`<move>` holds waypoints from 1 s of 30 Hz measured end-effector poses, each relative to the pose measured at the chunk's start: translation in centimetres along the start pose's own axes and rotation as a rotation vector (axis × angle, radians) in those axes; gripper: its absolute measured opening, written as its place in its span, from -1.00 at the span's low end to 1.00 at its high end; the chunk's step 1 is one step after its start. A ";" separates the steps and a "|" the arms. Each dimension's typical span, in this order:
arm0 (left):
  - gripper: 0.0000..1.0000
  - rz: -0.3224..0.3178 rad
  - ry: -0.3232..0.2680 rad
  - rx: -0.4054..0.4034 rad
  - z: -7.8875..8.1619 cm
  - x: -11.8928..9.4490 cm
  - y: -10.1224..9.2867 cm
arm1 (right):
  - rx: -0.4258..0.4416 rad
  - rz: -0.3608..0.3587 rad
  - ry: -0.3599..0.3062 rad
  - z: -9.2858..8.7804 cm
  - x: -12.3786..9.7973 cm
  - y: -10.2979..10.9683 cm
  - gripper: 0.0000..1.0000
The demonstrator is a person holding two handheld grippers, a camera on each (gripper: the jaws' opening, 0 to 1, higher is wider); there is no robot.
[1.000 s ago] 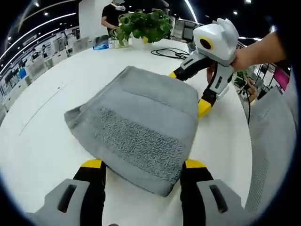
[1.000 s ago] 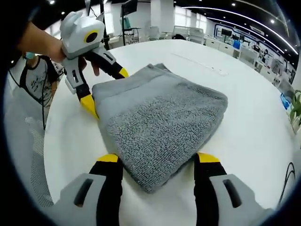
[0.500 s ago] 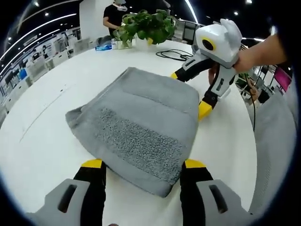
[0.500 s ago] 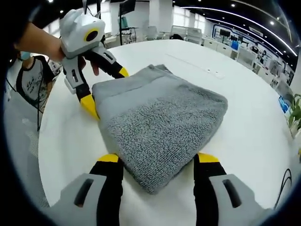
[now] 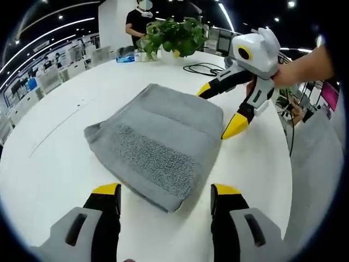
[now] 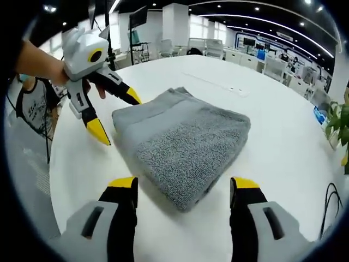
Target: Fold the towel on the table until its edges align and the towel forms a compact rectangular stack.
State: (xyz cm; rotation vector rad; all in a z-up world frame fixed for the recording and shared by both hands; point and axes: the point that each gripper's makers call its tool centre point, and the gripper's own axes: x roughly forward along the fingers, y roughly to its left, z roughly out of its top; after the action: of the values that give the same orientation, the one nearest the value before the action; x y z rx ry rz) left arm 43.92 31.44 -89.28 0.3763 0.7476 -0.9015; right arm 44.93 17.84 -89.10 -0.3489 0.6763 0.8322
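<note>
A grey towel (image 5: 158, 136) lies folded into a thick rectangular stack on the white table (image 5: 54, 136). In the left gripper view my left gripper (image 5: 166, 191) is open, its yellow tips just short of the towel's near corner. The right gripper (image 5: 220, 109) comes in from the right, open, tips beside the towel's far edge and apart from it. In the right gripper view the towel (image 6: 182, 142) lies ahead of my open right gripper (image 6: 184, 185). The left gripper (image 6: 115, 115) hangs open at the towel's left corner, holding nothing.
A potted plant (image 5: 172, 30) and a black cable (image 5: 202, 66) sit at the table's far side, with a person (image 5: 139, 16) standing behind. Another person (image 6: 32, 103) sits beyond the table edge. A plant (image 6: 338, 117) stands at the right.
Both grippers have drawn back and lifted off the towel. Their tips, which touched its edges earlier, now stand clear. The towel has stayed put.
</note>
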 end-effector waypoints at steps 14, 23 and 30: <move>0.51 0.058 -0.039 -0.003 0.6 -3.8 -1.4 | 0.011 -0.012 -0.066 2.0 -3.3 2.1 0.69; 0.55 0.092 -0.054 -0.023 0.6 -5.8 -2.5 | 0.020 -0.031 -0.089 2.3 -5.0 3.4 0.74; 0.55 0.131 -0.069 -0.018 0.3 -7.4 -3.8 | 0.020 -0.034 -0.130 2.4 -6.7 5.0 0.74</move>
State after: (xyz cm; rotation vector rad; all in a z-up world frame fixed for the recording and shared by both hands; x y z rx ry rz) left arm 38.07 33.25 -83.69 0.3719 0.6595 -0.7798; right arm 38.80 18.51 -82.96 -0.2853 0.5554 0.8081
